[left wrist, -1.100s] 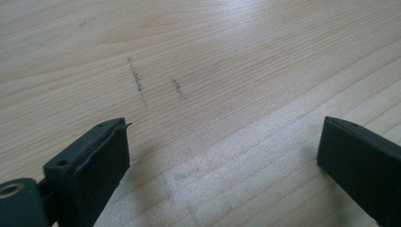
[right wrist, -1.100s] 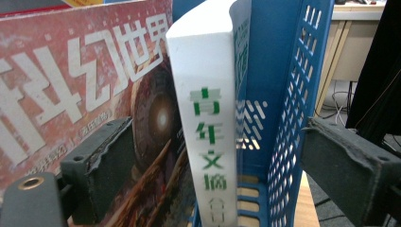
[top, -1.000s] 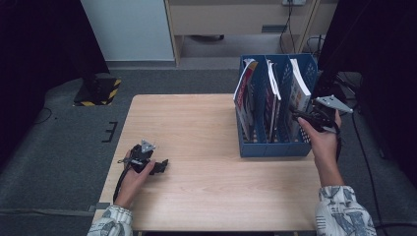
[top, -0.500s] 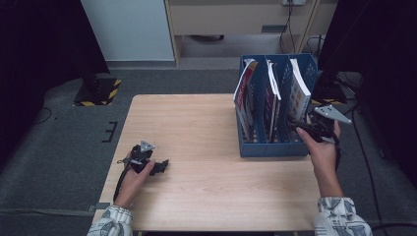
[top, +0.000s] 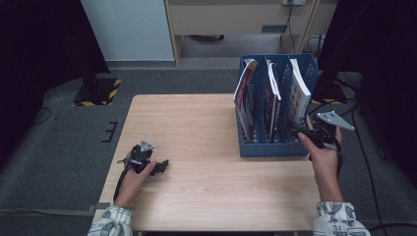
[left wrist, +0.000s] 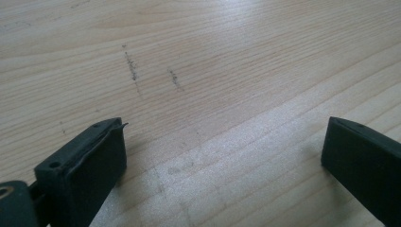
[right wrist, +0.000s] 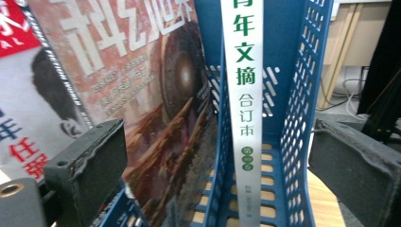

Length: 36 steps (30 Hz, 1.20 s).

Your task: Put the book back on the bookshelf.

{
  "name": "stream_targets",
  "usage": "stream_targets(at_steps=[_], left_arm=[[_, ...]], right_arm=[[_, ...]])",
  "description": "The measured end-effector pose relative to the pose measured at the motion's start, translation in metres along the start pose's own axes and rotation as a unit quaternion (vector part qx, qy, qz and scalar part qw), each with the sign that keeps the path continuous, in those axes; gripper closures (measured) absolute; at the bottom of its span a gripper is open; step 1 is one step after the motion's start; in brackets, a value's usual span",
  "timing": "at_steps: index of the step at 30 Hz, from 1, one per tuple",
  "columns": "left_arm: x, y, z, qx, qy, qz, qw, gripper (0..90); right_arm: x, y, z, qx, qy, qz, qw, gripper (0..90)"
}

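A blue file rack (top: 270, 147) with three slots stands at the right of the wooden table (top: 196, 123). A white-spined book (top: 297, 93) (right wrist: 243, 94) stands in its right slot, with magazines (top: 270, 98) (right wrist: 142, 94) in the other slots. My right gripper (top: 301, 132) (right wrist: 217, 146) hovers at the rack's near right corner, facing the book's spine. Its jaws have just been opening and stand open, pressing on nothing. My left gripper (top: 163, 165) (left wrist: 222, 142) rests open on the bare tabletop at the near left.
The rack's perforated walls (right wrist: 298, 118) flank the white book closely. Cables (top: 344, 88) trail on the floor right of the table. A yellow-and-black striped block (top: 98, 91) sits on the floor at the far left. Bare wood lies between the two hands.
My right hand has drawn back toward the person and slightly down, away from the book's top to the rack's near right corner. The left hand has stayed put.
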State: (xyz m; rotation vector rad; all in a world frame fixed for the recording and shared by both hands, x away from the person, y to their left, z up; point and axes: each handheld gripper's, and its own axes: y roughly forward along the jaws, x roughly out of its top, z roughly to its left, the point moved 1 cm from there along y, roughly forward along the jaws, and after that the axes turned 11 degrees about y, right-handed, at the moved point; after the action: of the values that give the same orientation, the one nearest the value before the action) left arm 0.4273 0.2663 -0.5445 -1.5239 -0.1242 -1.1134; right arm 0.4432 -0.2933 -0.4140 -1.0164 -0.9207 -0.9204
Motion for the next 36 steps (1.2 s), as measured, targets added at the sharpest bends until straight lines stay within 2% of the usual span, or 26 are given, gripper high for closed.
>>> stream_targets(at_steps=[8,15,21,28,36], left_arm=[[0.000,0.000,0.000,0.000,-0.002,0.001,1.0000,0.0],[0.001,0.001,0.000,-0.001,-0.003,0.001,1.0000,0.0],[0.001,0.001,0.000,0.000,-0.004,0.002,1.0000,0.0],[0.001,0.001,0.000,0.000,-0.004,0.002,1.0000,0.0],[0.002,0.002,0.000,-0.003,-0.002,0.001,1.0000,0.0]], right_arm=[[-0.006,-0.008,0.003,0.009,-0.003,0.006,0.9999,5.0],[-0.011,-0.015,0.013,0.026,-0.004,0.010,0.9996,4.8],[-0.018,-0.020,0.024,0.025,-0.015,0.015,0.9995,3.8],[-0.028,-0.023,0.036,0.044,-0.022,0.032,0.9983,3.9],[-0.034,-0.020,0.039,0.047,-0.029,0.056,0.9969,4.0]])
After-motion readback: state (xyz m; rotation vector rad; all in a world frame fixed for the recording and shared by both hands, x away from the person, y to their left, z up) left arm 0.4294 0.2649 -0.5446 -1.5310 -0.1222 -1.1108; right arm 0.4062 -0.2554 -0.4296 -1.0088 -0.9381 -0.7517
